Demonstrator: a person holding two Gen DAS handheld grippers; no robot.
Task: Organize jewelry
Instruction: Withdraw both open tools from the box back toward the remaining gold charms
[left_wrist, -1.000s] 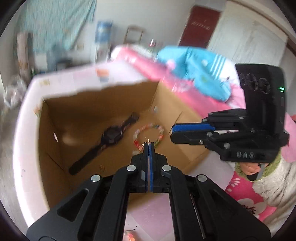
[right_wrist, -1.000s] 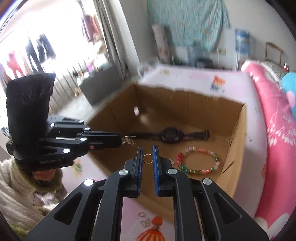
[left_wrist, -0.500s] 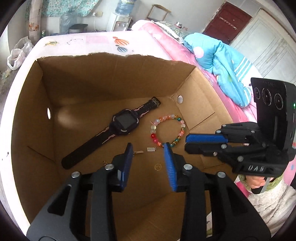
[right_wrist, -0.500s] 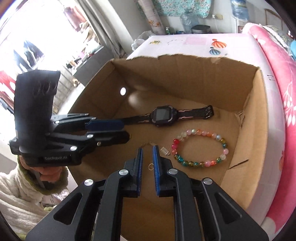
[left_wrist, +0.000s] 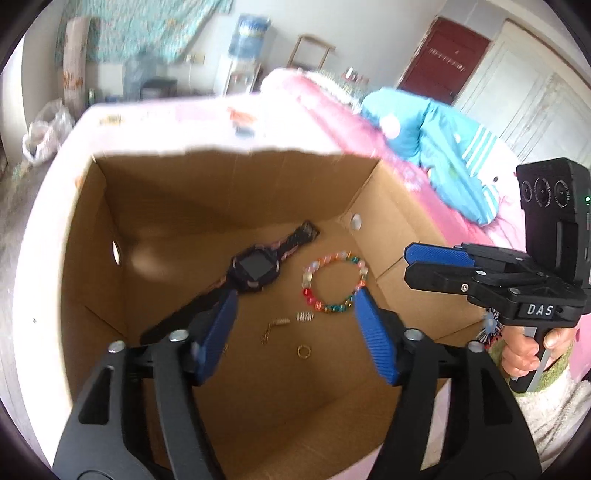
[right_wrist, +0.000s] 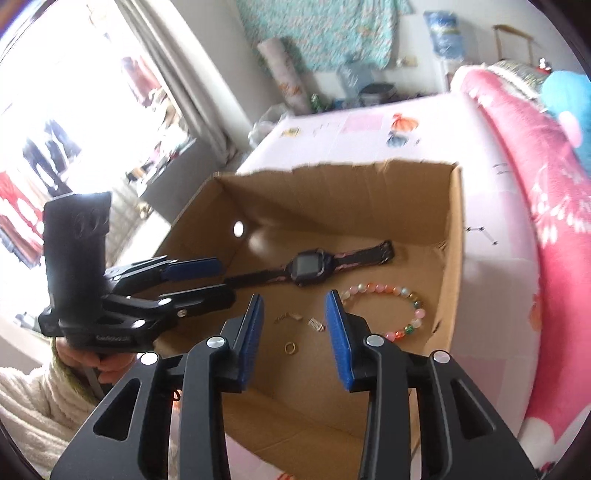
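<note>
Now both grippers, left gripper (left_wrist: 295, 332) and right gripper (right_wrist: 293, 323), just-parted, empty, above gold ring (right_wrist: 290, 347) on box floor (left_wrist: 295, 406).

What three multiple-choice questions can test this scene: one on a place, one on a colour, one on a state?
1. Where does the watch lie?
A. in the cardboard box
B. on the bed
C. on the floor

2. What colour is the small ring?
A. blue
B. gold
C. black

3. How does the left gripper stand?
A. shut on the bracelet
B. shut on the ring
C. open, empty

Key: 1 A, it lies on the box floor beside the bead bracelet. 2 B, it shines gold. 3 C, nothing sits between its pads.
</note>
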